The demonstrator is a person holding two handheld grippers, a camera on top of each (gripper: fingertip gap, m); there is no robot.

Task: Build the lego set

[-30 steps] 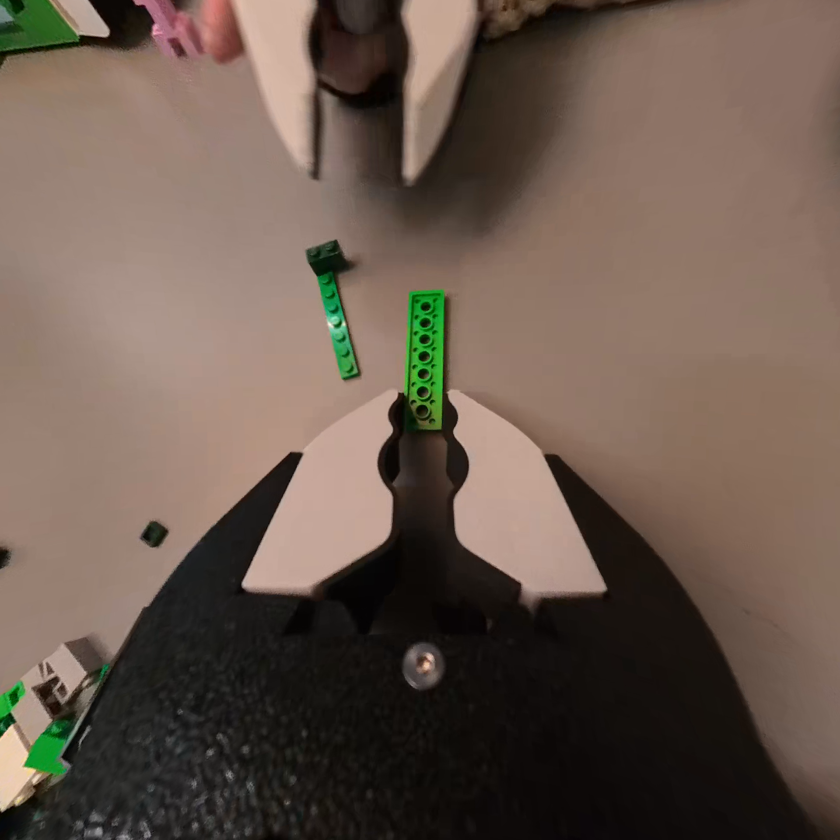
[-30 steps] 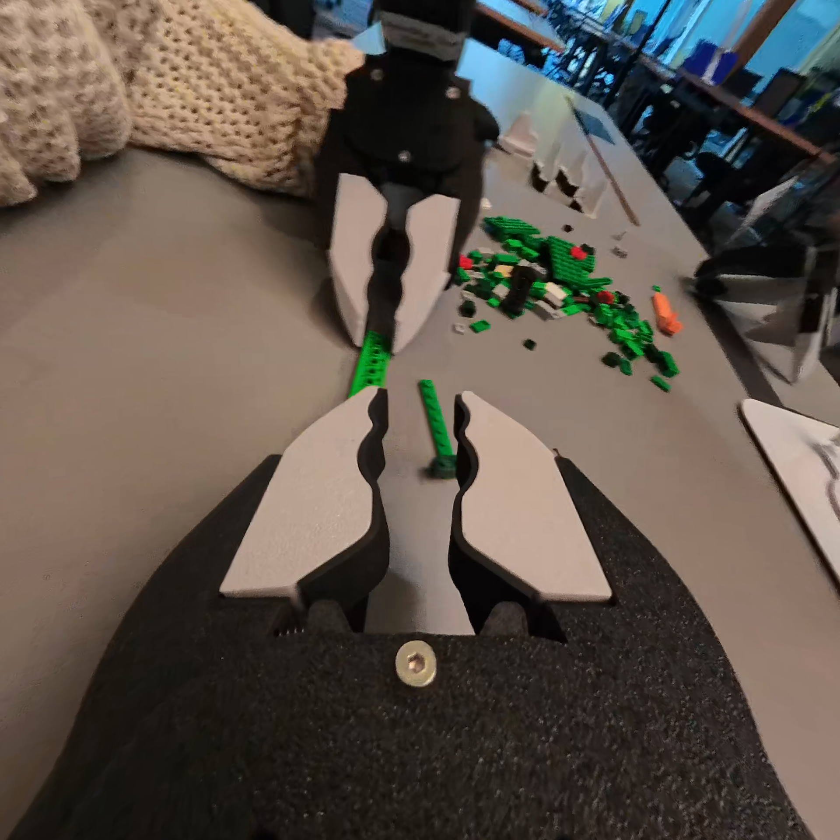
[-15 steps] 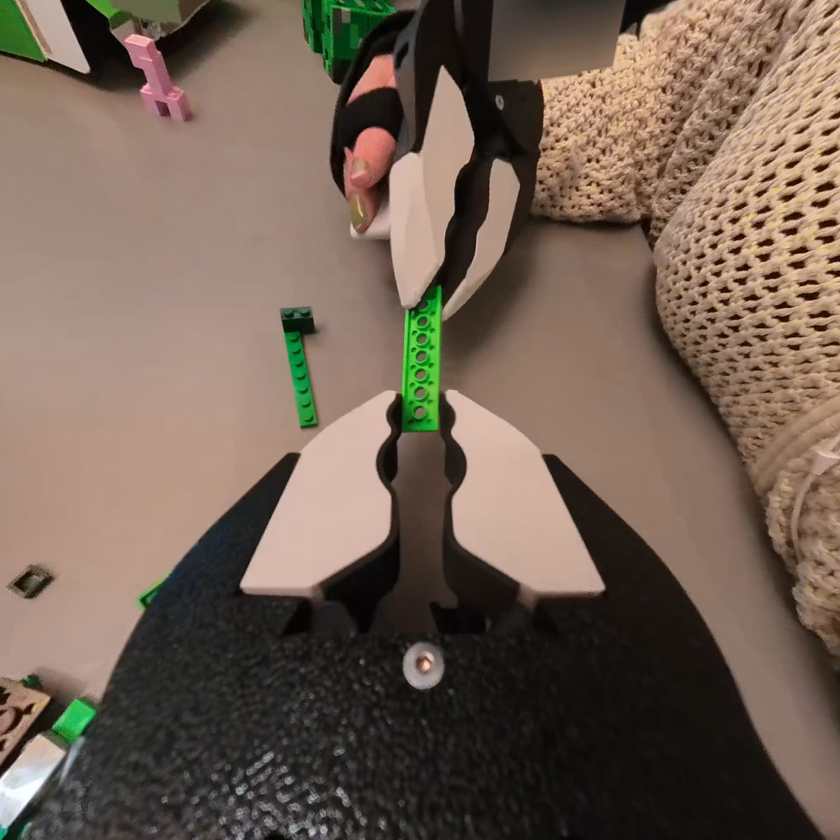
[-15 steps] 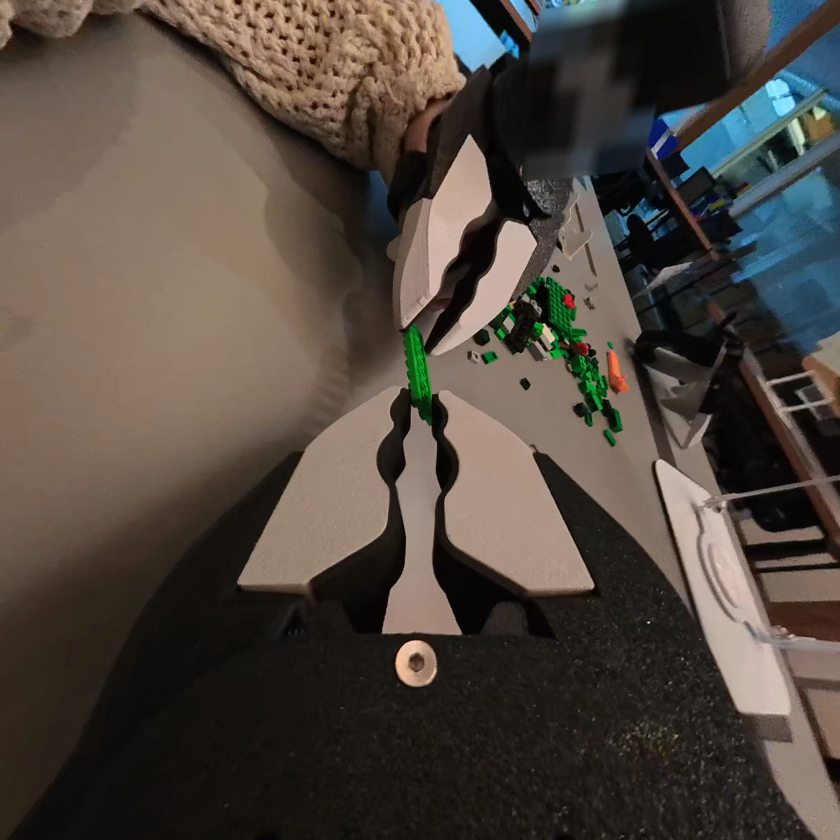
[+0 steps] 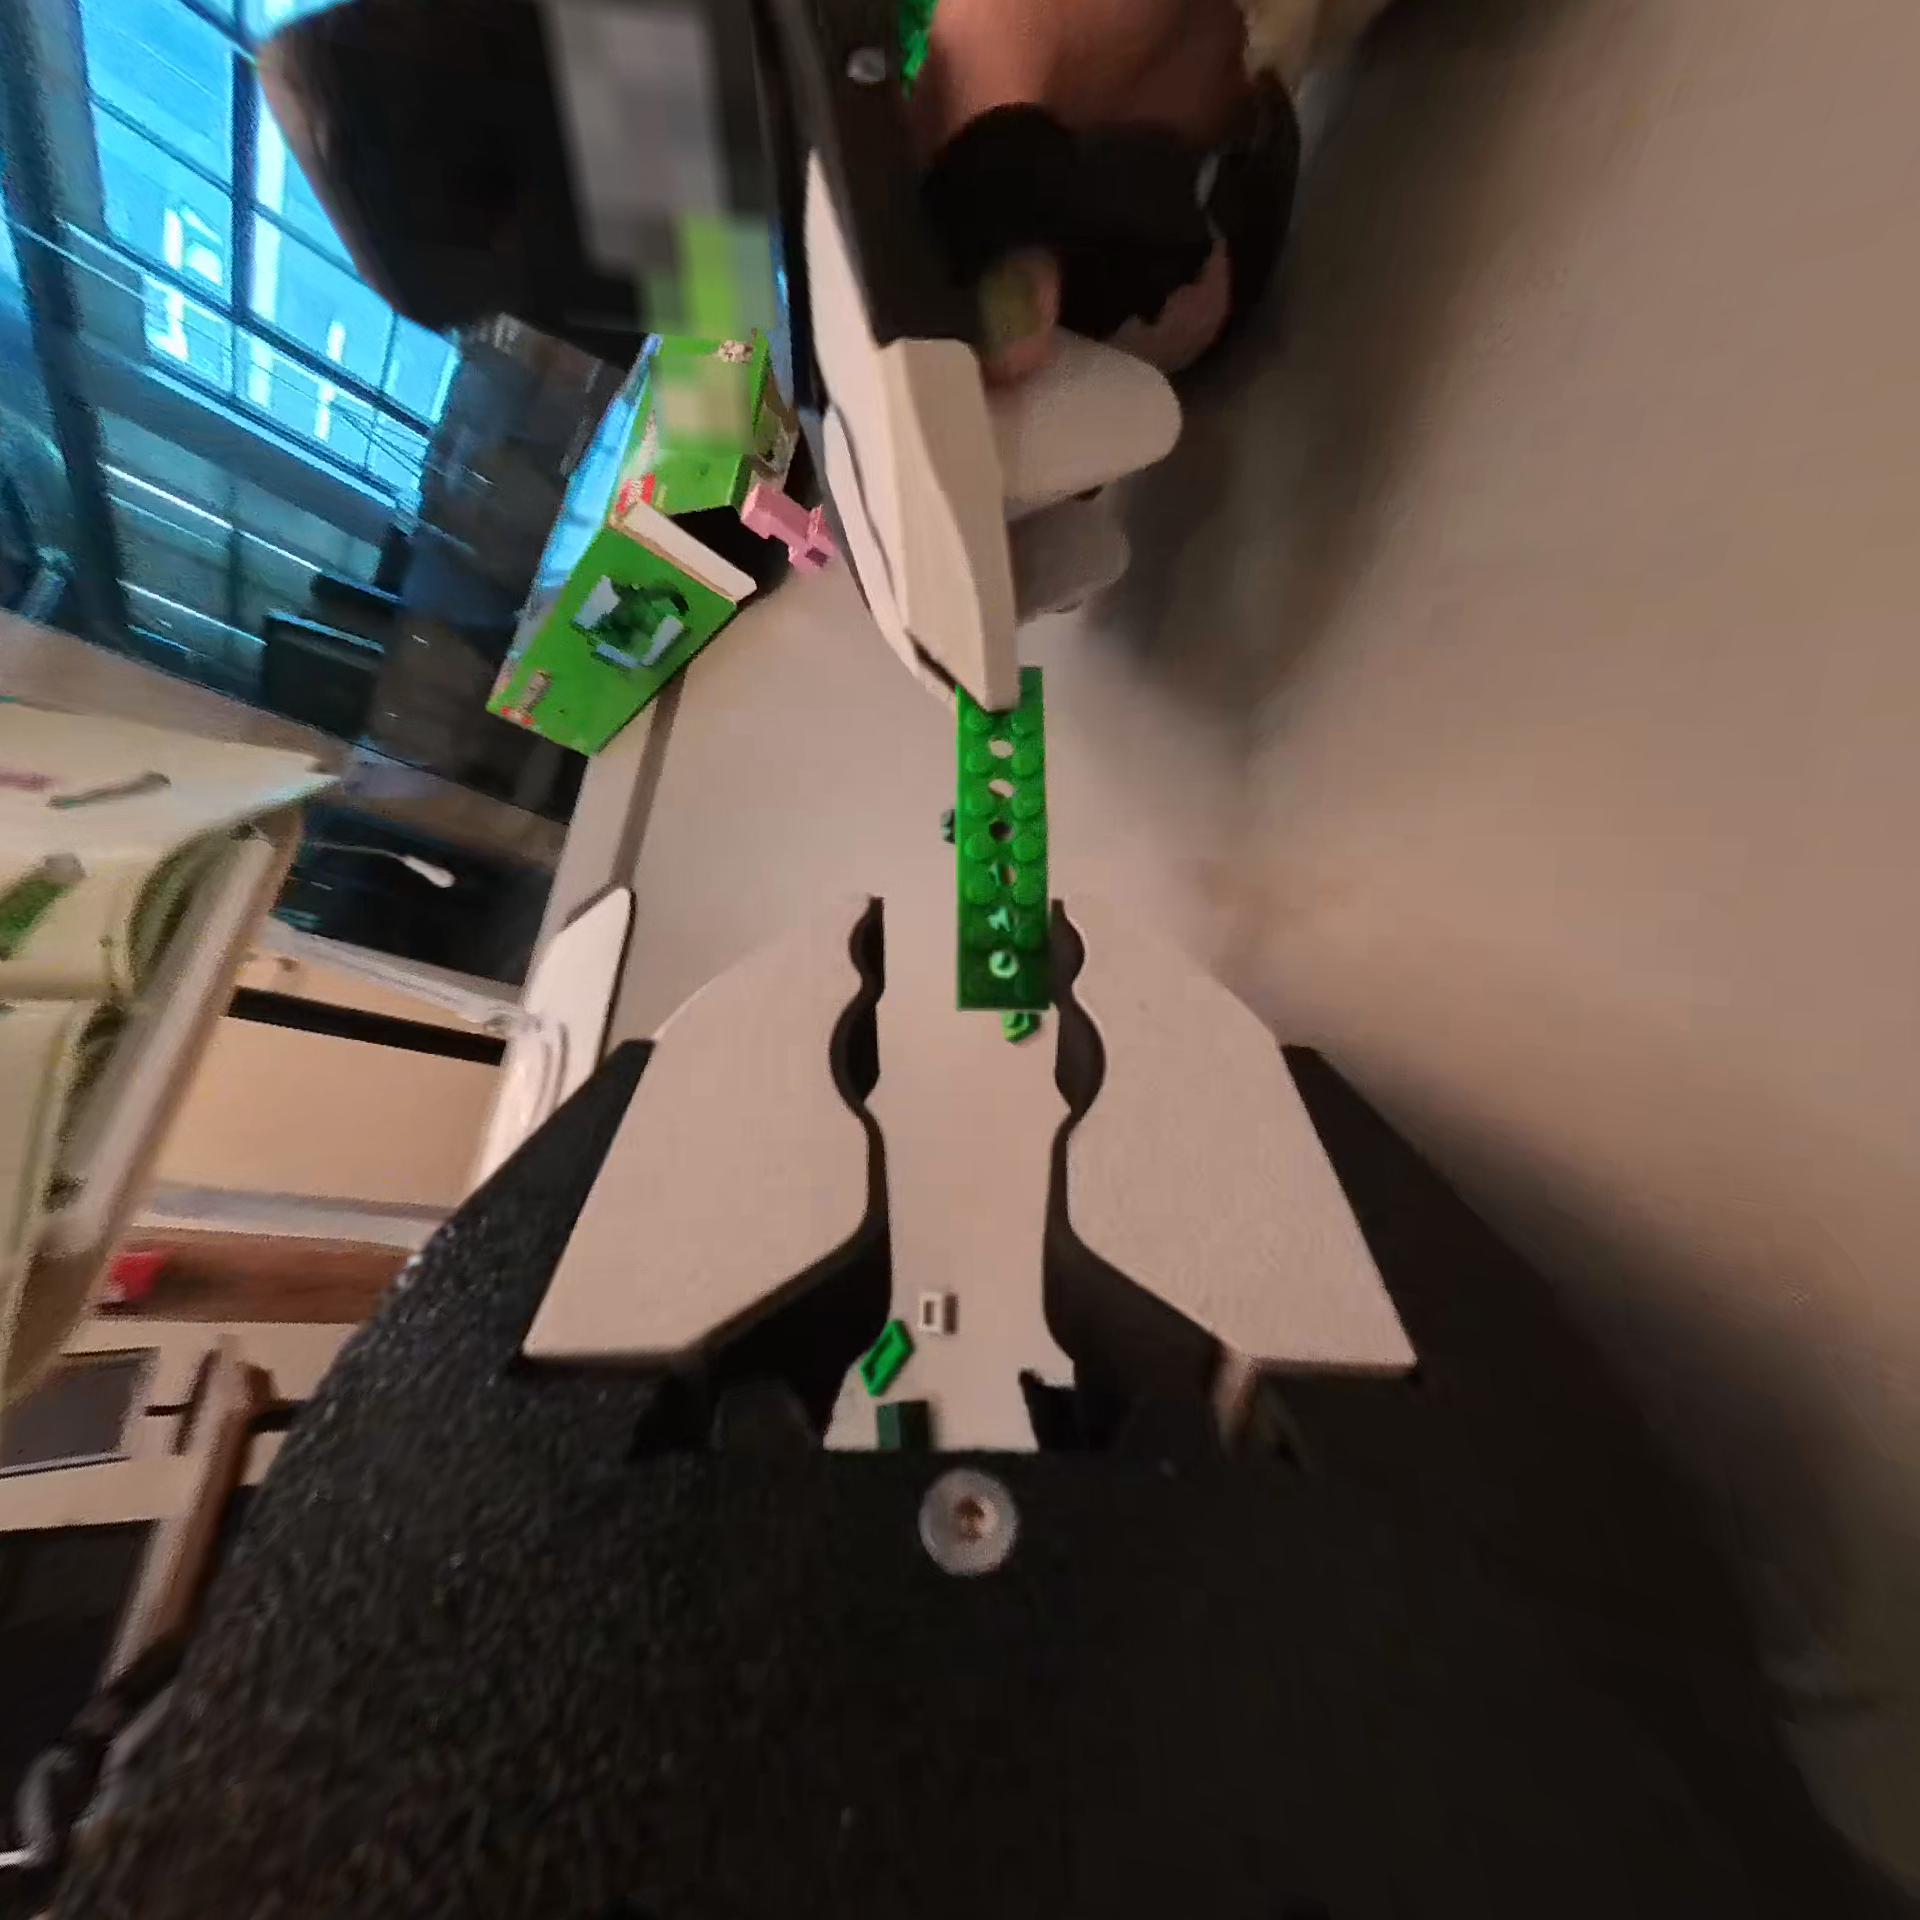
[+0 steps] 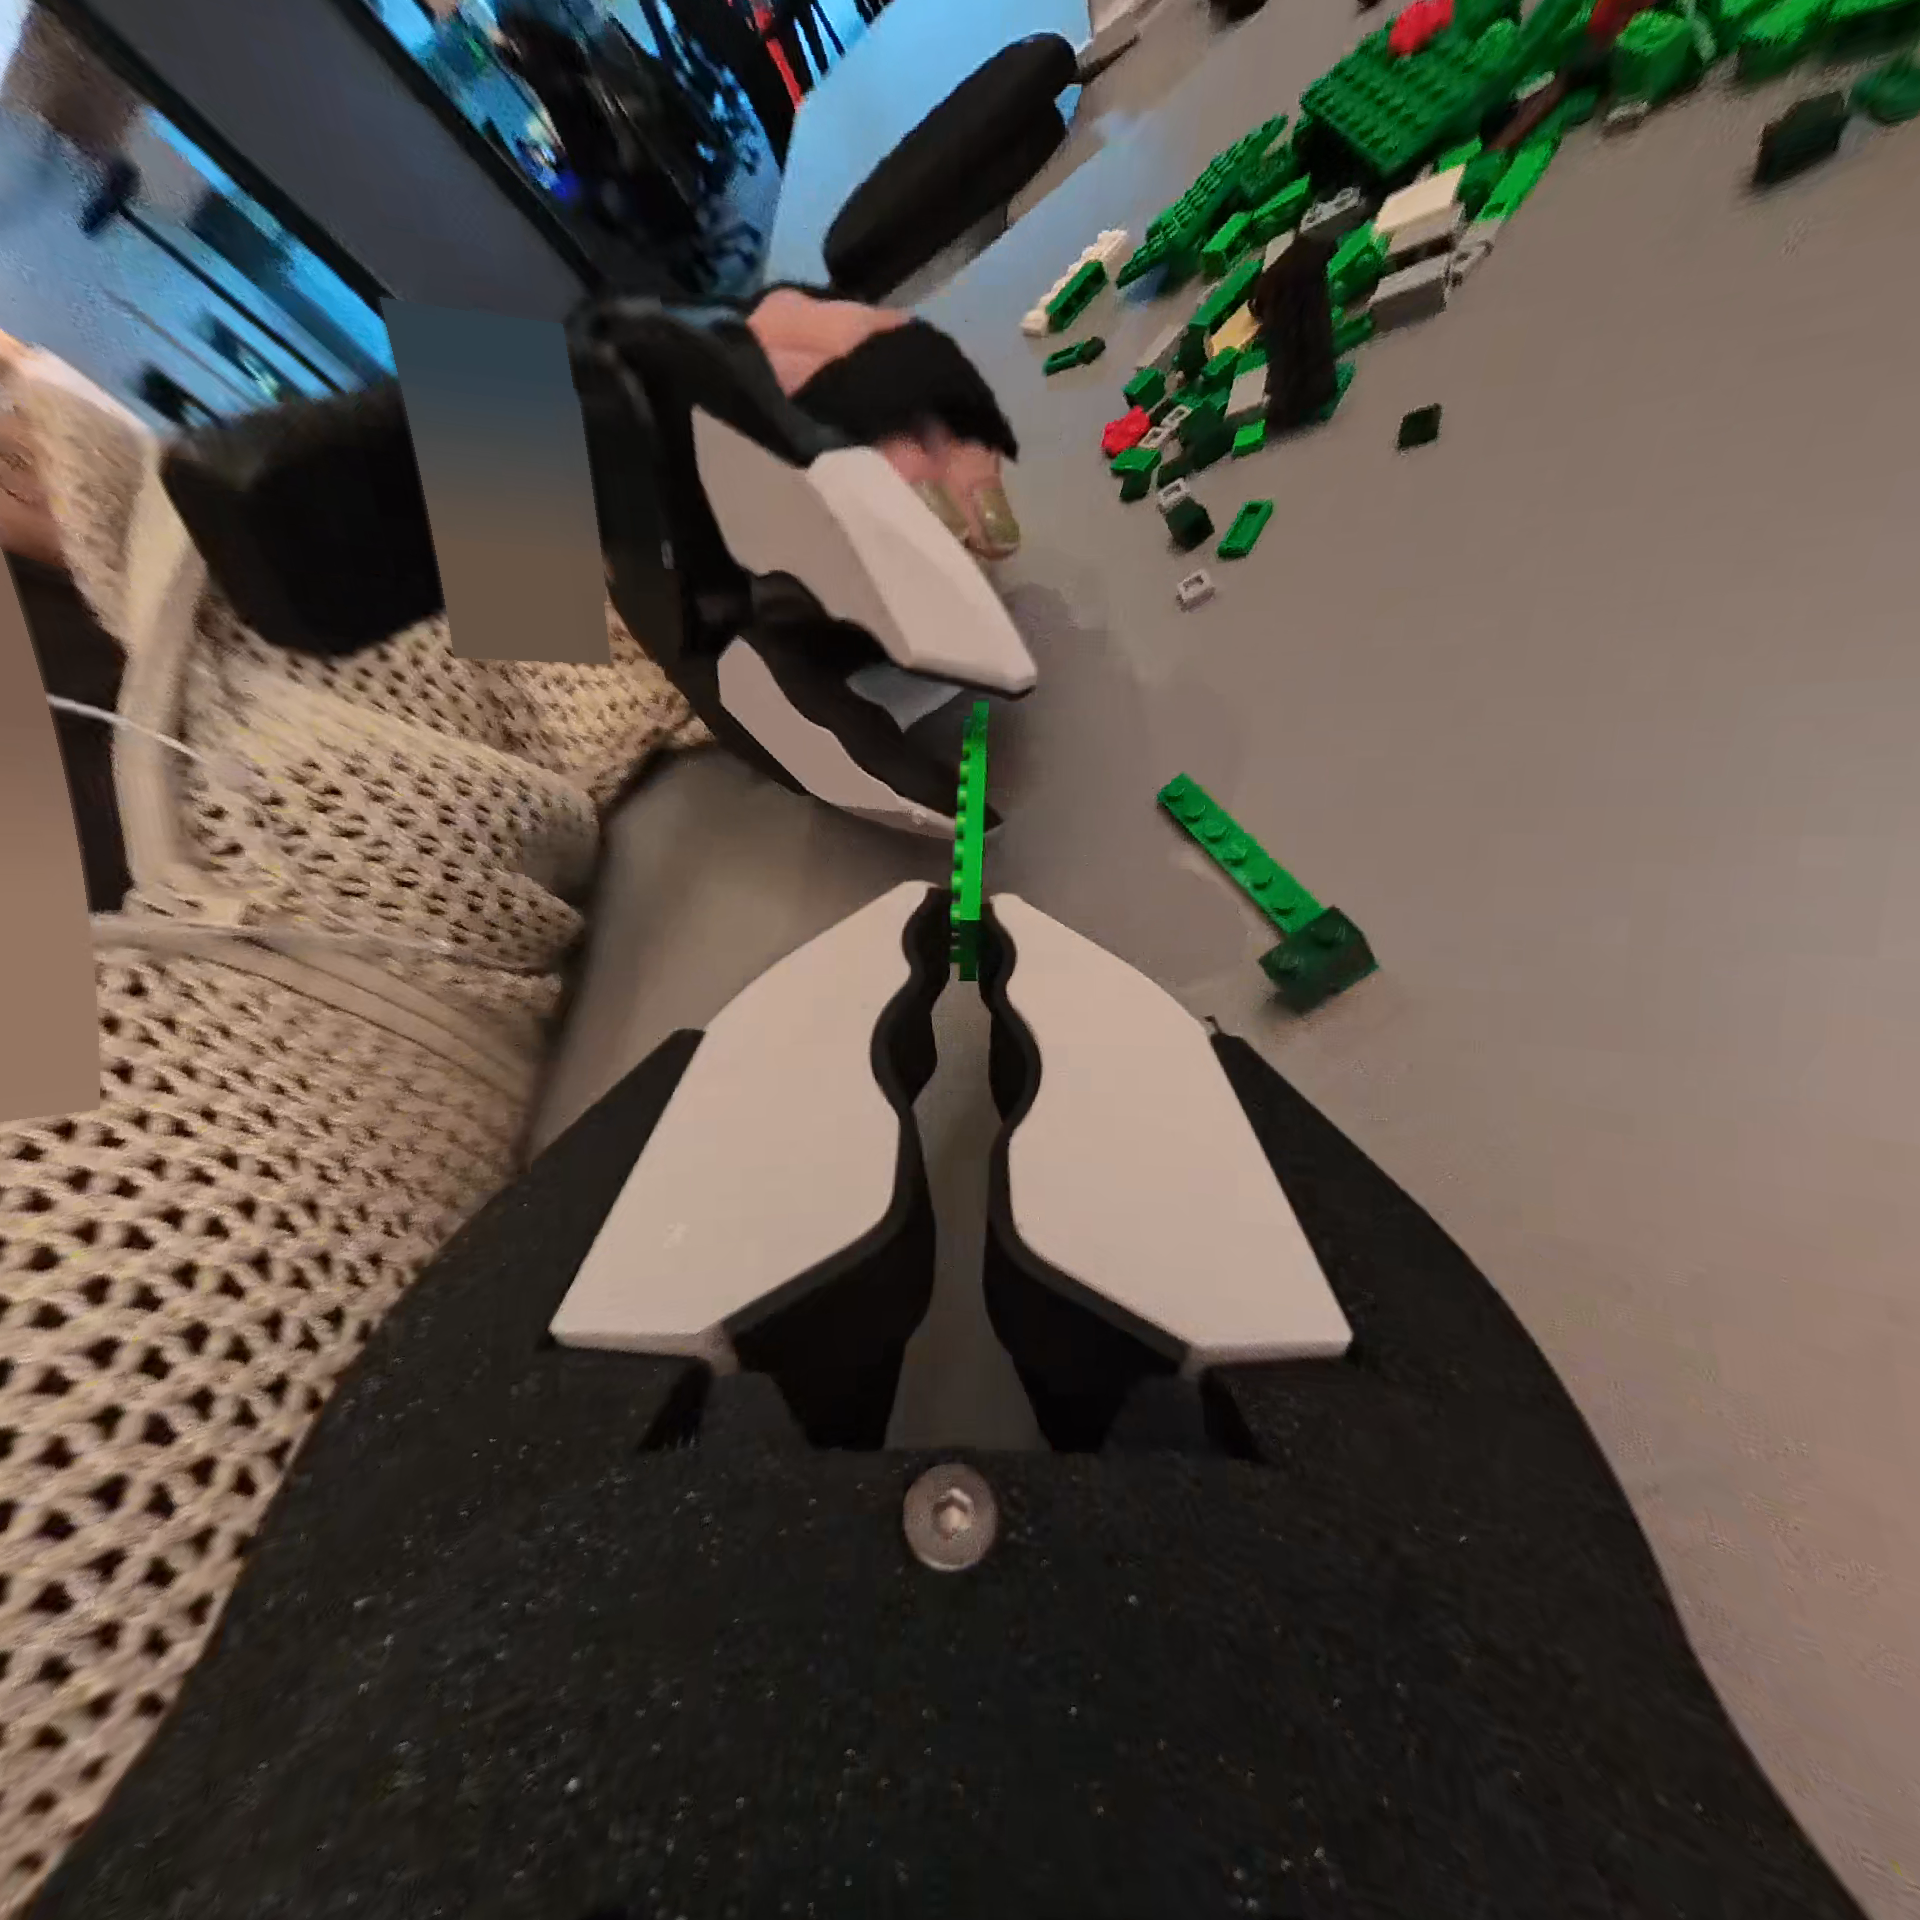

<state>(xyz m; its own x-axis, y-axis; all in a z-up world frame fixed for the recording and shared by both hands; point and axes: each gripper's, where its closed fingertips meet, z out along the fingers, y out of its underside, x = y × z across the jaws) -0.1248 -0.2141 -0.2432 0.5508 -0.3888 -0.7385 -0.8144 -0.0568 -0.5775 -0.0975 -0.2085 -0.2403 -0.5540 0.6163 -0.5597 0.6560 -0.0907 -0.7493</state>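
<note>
Bright green holed plate (image 6: 970, 831) was held edge-on above bench (image 6: 1558, 831), right hand-held gripper (image 6: 966, 935) pinching one end; left hand-held gripper (image 5: 966, 914) spread. Light, stiff, thin: best gripped across flat faces

Left gripper (image 5: 966, 920) has apparently let go of the green plate (image 5: 1003, 847).
</note>
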